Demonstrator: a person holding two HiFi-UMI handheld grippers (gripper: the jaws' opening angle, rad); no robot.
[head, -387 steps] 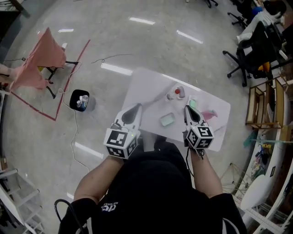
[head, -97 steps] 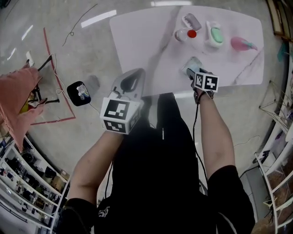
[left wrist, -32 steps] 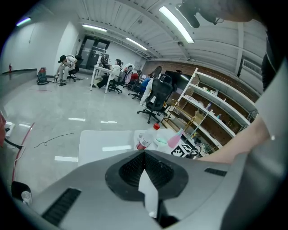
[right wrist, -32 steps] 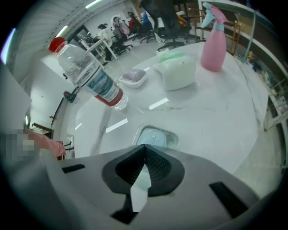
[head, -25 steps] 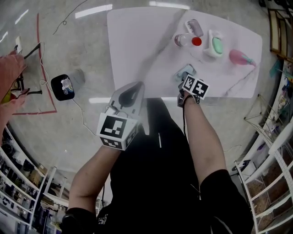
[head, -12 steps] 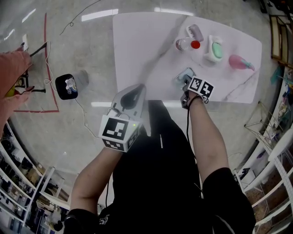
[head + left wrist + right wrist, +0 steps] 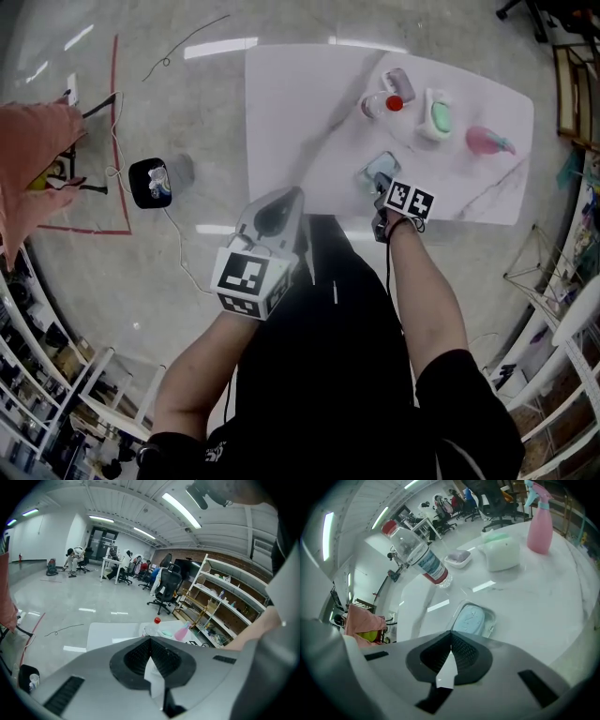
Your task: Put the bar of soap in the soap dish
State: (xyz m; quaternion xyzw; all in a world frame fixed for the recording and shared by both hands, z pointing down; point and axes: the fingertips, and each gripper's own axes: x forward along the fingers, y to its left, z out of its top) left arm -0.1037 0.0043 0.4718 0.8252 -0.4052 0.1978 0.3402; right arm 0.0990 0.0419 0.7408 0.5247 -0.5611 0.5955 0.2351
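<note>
My right gripper (image 7: 451,645) has its jaws together, with nothing between them. It points steeply down at the near part of the table (image 7: 291,103). Just in front of its tip I see the clear soap dish (image 7: 491,621), and the light blue bar of soap (image 7: 468,619) lies flat inside it. The gripper does not touch the dish or the soap.

Behind the dish, the closest thing is a clear bottle (image 7: 416,551) with a red cap. It is near the dish but apart from it. Farther back there is a small dish with a purple soap (image 7: 458,558) and, to the right of it, a white holder with a green soap (image 7: 501,552). A pink spray bottle (image 7: 538,524) stands at the far right, well apart from the soap dish.

My left gripper (image 7: 292,197) is also closed and empty. I hold it at the near edge of the table, close to my body, away from all the things.

On the floor to the left are a black bin (image 7: 152,183), a thin cable (image 7: 183,272) and a pink cloth (image 7: 37,159) on a stand.
</note>
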